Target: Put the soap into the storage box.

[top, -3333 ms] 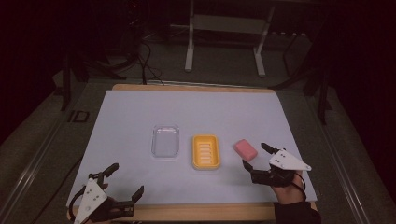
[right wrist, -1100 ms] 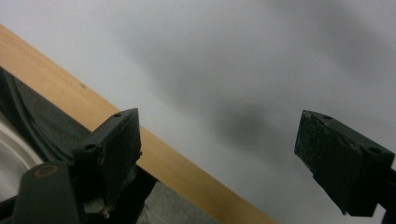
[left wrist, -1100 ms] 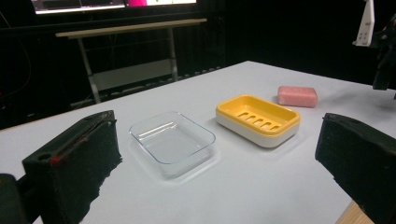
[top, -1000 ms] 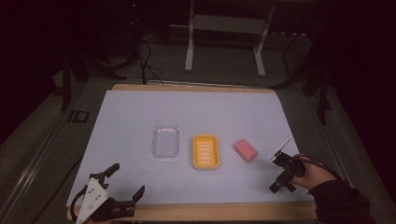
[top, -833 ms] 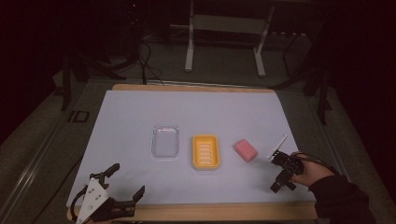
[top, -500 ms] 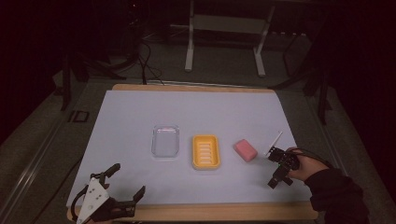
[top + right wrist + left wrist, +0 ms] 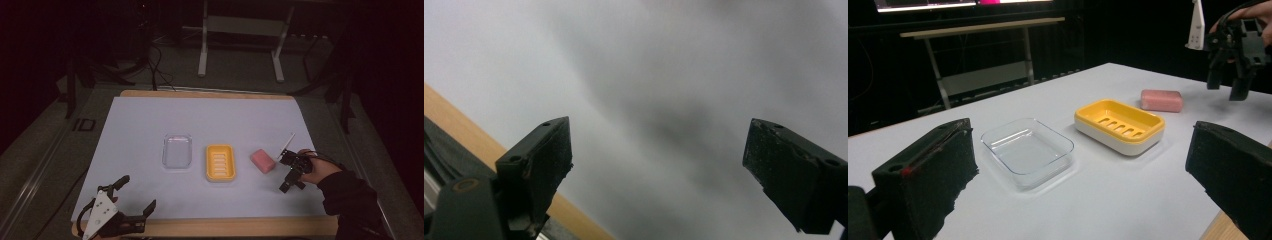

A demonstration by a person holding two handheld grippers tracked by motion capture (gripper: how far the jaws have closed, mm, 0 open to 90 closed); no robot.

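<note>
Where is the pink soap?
In the high view the pink soap lies on the table's right half, between the yellow soap dish and the right gripper.

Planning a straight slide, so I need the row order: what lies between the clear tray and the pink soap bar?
The yellow soap dish sits between the clear tray and the pink soap bar, apart from both, as the high view shows.
</note>
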